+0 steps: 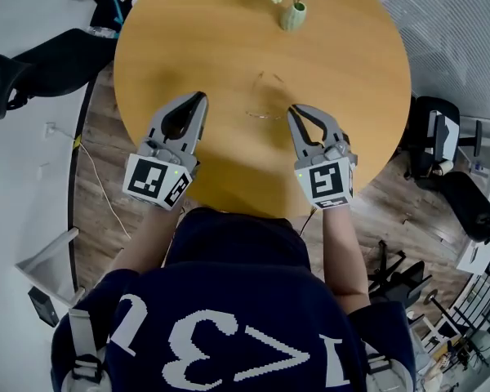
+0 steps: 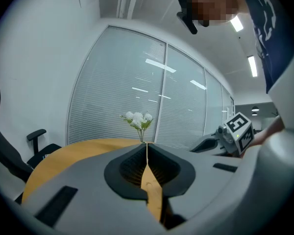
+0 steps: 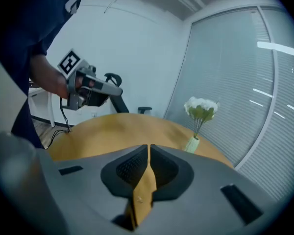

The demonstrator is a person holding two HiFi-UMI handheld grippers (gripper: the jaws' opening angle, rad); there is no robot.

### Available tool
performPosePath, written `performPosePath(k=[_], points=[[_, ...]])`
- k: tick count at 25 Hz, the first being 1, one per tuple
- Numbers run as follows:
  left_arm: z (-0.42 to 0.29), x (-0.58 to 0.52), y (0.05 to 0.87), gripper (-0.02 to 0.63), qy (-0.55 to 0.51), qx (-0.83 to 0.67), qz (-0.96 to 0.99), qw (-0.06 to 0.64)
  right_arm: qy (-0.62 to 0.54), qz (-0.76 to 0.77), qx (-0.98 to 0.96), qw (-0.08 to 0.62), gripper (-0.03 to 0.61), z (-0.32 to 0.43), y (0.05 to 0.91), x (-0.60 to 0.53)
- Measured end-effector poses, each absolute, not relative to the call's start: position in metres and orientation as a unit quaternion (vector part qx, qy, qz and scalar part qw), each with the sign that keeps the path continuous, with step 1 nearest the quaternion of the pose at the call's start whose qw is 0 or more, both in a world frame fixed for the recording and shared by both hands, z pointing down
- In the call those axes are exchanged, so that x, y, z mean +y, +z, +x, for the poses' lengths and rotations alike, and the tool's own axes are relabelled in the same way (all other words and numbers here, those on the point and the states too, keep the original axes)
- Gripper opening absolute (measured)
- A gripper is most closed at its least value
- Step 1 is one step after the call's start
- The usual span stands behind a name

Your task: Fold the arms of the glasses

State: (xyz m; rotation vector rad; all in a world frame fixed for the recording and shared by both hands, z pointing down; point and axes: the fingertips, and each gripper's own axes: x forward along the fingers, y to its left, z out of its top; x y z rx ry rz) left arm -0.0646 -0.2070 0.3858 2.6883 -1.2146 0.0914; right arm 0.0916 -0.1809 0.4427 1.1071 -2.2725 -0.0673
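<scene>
Glasses (image 1: pixel 268 98) are lying on the worktop (image 1: pixel 188 39) between the left gripper (image 1: pixel 201 98) and right gripper (image 1: pixel 293 111), both sitting closed and empty.

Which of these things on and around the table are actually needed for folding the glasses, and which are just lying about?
Belongs to the job:
glasses
left gripper and right gripper, both shut and empty
round table under the glasses

Just lying about:
vase of white flowers
black office chair
floor cable
</scene>
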Motion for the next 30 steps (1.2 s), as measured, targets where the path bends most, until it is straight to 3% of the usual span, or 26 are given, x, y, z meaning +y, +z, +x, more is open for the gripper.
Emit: performPosePath(k=[3, 5, 10, 15, 20, 25, 30], points=[[-0.065, -0.203, 0.397, 0.018, 0.038, -0.408, 0.906, 0.107, 0.052, 0.406, -0.861, 0.303, 0.036, 0.086, 0.489, -0.173], [-0.065, -0.2, 0.404, 0.018, 0.043, -0.407, 0.906, 0.112, 0.067, 0.398, -0.855, 0.327, 0.082, 0.082, 0.518, -0.167], [-0.068, -0.198, 0.413, 0.018, 0.049, -0.41, 0.903, 0.123, -0.07, 0.37, -0.796, 0.475, 0.1, 0.085, 0.567, -0.166], [-0.073, -0.197, 0.416, 0.018, 0.05, -0.419, 0.898, 0.126, -0.189, 0.303, -0.755, 0.549, 0.103, 0.076, 0.591, -0.162], [-0.084, -0.196, 0.418, 0.018, 0.055, -0.428, 0.893, 0.129, -0.217, 0.31, -0.733, 0.565, 0.114, 0.078, 0.599, -0.163], [-0.092, -0.194, 0.423, 0.018, 0.059, -0.437, 0.888, 0.132, -0.245, 0.32, -0.723, 0.56, 0.053, 0.078, 0.599, -0.169], [-0.09, -0.192, 0.425, 0.018, 0.06, -0.432, 0.89, 0.133, -0.265, 0.323, -0.729, 0.542, 0.035, 0.077, 0.585, -0.17]])
